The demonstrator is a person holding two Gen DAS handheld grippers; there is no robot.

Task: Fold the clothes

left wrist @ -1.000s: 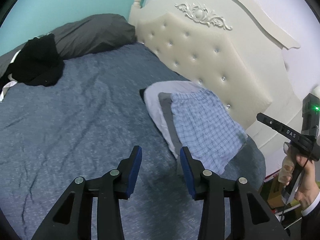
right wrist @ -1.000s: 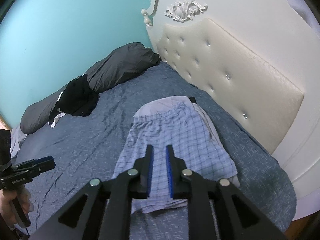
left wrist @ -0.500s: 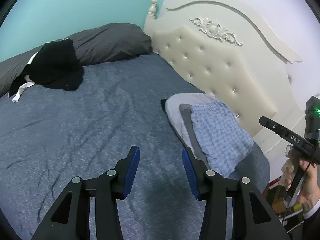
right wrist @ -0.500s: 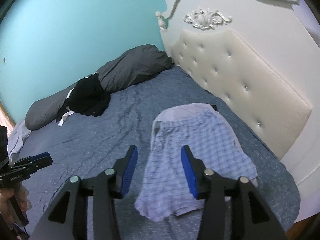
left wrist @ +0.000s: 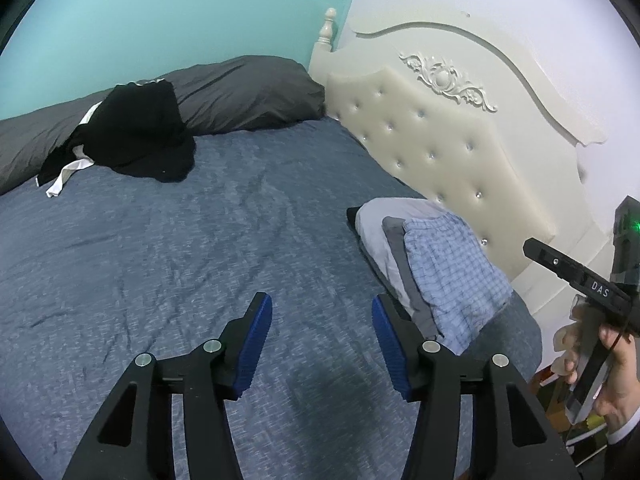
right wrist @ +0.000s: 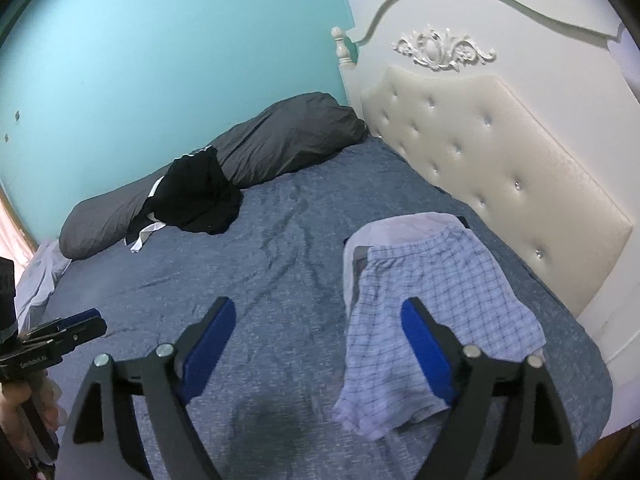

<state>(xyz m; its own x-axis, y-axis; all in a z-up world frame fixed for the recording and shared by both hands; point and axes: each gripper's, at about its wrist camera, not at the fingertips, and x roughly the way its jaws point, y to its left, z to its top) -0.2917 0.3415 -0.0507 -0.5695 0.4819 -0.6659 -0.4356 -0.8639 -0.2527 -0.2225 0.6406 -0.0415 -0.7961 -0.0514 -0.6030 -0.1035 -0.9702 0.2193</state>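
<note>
Left wrist view: left gripper jaws have just been opening, now at a middling gap, nothing between them, only the blue bedspread under them. The view has pulled back from a second ago: the folded pile sat close under the right pad then, now it lies off to the right beside the tufted headboard. Pile = checked blue shorts on top of a grey layer and a pale garment, all flat on the bed. Right gripper shows at the right edge in a hand; from here I cannot tell how its jaws stand. Black garment heaped well apart, against the dark grey pillow, unfolded.

Right wrist view: right gripper was nearly closed over the shorts a second ago; jaws have just been opening and now stand wide, nothing pinched. Checked shorts lie loose on the pile, the right pad in front of them, no cloth lifted. Gripper has backed off and risen, more bed in view. Left gripper at the left edge, empty. Black garment lies by the pillow.

Judgement: shorts released and stacked, that item looks done; both claws free, the black garment is likely the next one.
</note>
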